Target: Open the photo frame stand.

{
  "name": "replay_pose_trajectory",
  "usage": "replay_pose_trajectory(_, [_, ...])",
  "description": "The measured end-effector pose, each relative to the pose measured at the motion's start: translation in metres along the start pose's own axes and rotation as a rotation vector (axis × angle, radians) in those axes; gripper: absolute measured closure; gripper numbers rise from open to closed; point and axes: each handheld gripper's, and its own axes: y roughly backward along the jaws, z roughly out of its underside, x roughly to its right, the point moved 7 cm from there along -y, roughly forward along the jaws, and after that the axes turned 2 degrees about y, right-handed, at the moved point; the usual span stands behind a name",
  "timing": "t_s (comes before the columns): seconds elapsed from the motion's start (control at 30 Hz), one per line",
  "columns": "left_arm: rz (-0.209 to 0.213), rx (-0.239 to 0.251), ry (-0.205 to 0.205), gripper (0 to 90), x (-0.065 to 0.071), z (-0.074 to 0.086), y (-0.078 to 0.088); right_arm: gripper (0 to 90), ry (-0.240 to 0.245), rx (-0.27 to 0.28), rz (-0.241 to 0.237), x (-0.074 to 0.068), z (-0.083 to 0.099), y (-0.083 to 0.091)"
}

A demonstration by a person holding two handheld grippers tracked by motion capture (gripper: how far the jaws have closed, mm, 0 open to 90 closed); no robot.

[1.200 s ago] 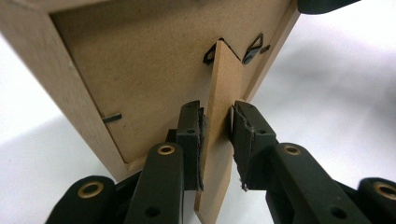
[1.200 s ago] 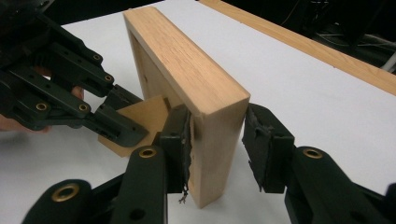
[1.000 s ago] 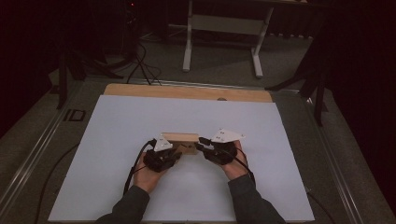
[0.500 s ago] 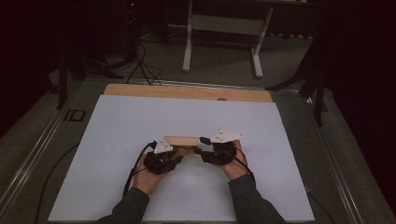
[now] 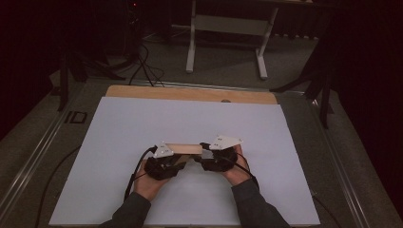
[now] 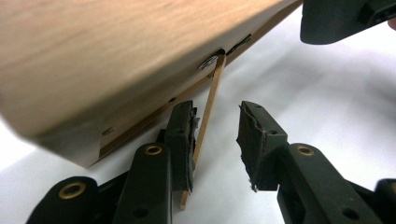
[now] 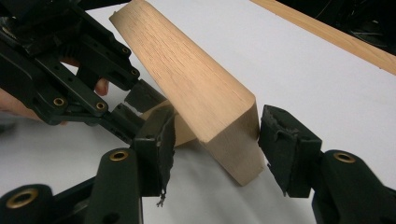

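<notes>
White table sheet (image 5: 142, 123): wooden block (image 5: 183, 148) between both tools; left tool (image 5: 177, 167), right tool (image 5: 203, 161) jaws apart, just opening.

Your left tongs' view: wooden block (image 6: 116, 60) blurred, cut off at top and left edges; the thin slat's (image 6: 205, 121) lower end sits behind your tongs' pad.

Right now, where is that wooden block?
In the high view the wooden block lies on the white sheet, near its front middle, between the left gripper and right gripper.
</notes>
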Motion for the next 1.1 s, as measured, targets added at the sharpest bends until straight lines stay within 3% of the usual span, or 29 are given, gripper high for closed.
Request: replay_pose_trajectory(1.1, [-0.022, 0.023, 0.019, 60.1, -0.006, 0.001, 0.018, 41.4, 0.008, 0.015, 0.011, 0.002, -0.004, 0.011])
